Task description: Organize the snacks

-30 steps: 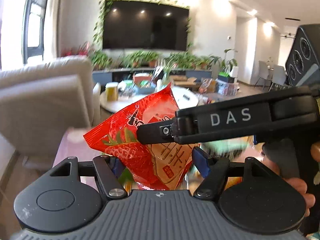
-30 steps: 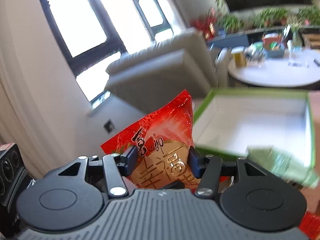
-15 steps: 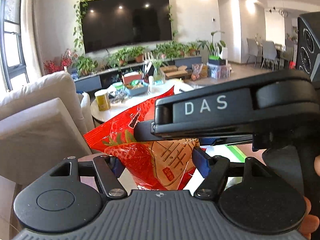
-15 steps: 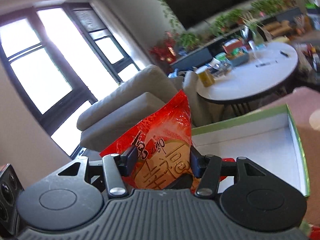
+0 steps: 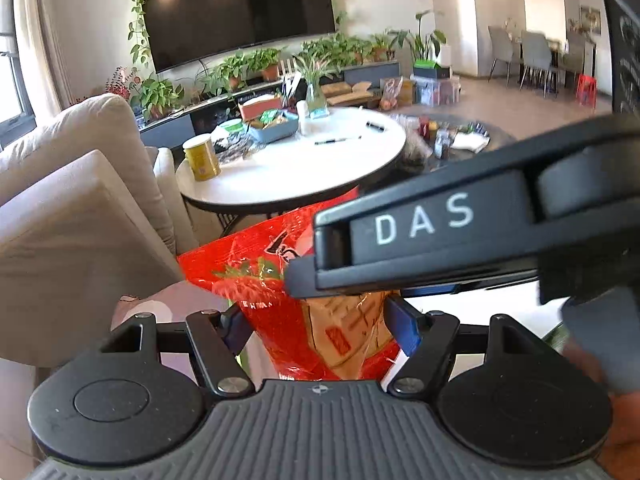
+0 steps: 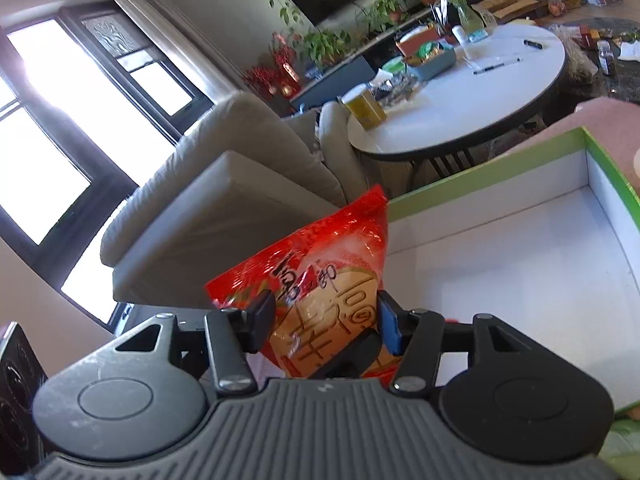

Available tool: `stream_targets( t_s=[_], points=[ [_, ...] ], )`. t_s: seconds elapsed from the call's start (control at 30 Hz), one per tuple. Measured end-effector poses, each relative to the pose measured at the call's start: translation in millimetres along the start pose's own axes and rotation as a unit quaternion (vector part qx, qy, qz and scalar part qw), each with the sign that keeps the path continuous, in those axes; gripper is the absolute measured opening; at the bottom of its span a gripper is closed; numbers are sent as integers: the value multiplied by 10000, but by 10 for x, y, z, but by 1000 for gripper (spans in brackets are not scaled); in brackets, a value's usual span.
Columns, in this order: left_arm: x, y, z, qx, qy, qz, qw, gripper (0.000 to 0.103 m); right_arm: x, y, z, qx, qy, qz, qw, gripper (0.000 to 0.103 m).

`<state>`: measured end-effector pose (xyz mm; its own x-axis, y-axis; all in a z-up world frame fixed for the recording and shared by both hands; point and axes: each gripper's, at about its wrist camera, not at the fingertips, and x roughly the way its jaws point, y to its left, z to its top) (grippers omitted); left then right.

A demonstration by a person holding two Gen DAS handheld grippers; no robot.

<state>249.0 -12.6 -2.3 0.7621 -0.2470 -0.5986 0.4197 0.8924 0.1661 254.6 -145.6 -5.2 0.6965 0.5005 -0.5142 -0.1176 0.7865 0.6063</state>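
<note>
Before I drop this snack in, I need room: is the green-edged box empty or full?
Empty as far as visible: the green-edged box shows a bare white floor; its near part is hidden.

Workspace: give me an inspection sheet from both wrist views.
Surface: pink top under the box; little shows.
Job's things: red snack packet held upright in the left gripper; red snack packet in the right gripper; green-edged box, open, white inside, nothing seen in it.
Clutter: nothing seen near the box.
Grippers: each one's fingers closed on its packet; the right one crosses the left view.
Cables: nothing seen.
Surroundings: beige sofa, round white table, wall television, plants.
</note>
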Motion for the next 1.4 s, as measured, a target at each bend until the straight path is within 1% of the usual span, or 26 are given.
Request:
stream_targets(
  t_s=[0.07, 0.13, 0.17, 0.2, 0.27, 0.37, 0.5, 0.63, 0.73, 0.83, 0.97, 1.03, 1.2, 1.3, 1.4],
  points=[
    [90, 35, -67, -4, 124, 81, 9999, 66, 71, -28, -13, 9, 212, -63, 9998, 77],
    [131, 70, -147, -104, 239, 177, 9995, 66, 118, -47, -60, 1, 479, -233, 9986, 76],
    [128, 91, -181, -131, 203, 221, 9995, 66, 140, -56, -92, 7, 622, -283, 9977, 76],
    [101, 98, -201, -147, 171, 250, 9994, 66, 148, -62, -117, 2, 749, -237, 9969, 76],
    [34, 125, -216, -284, 161, 243, 9992, 66, 129, -33, -153, -103, 871, -198, 9960, 76],
    [-94, 138, -210, -340, 52, 270, 9990, 66, 45, 81, -181, -452, 717, -214, 9962, 76],
    [-296, 132, -193, -348, -160, 490, 9981, 67, -145, 203, -195, -752, 480, -101, 9960, 76],
    [-507, 122, -176, -502, -360, 502, 9968, 72, -421, 287, -177, -1116, 181, -14, 9936, 77],
    [-654, 58, -183, -462, -509, 539, 9962, 74, -685, 315, -195, -1496, -142, -10, 9886, 77],
    [-780, -20, -187, -497, -626, 535, 9954, 74, -959, 287, -229, -1887, -498, -45, 9808, 77],
    [-921, -139, -196, -658, -736, 297, 9947, 74, -1289, 145, -285, -2289, -870, -111, 9695, 77],
    [-987, -232, -215, -670, -781, 184, 9945, 74, -1409, 26, -311, -2305, -953, -153, 9683, 77],
    [-1100, -559, -269, -445, -875, -148, 9951, 75, -1558, -240, -384, -2033, -967, -273, 9739, 77],
    [-1100, -776, -301, -282, -833, -377, 9954, 75, -1588, -338, -444, -1917, -941, -331, 9764, 77],
    [-1052, -948, -330, -208, -758, -510, 9956, 75, -1550, -433, -490, -1748, -822, -339, 9806, 77]
  ],
)
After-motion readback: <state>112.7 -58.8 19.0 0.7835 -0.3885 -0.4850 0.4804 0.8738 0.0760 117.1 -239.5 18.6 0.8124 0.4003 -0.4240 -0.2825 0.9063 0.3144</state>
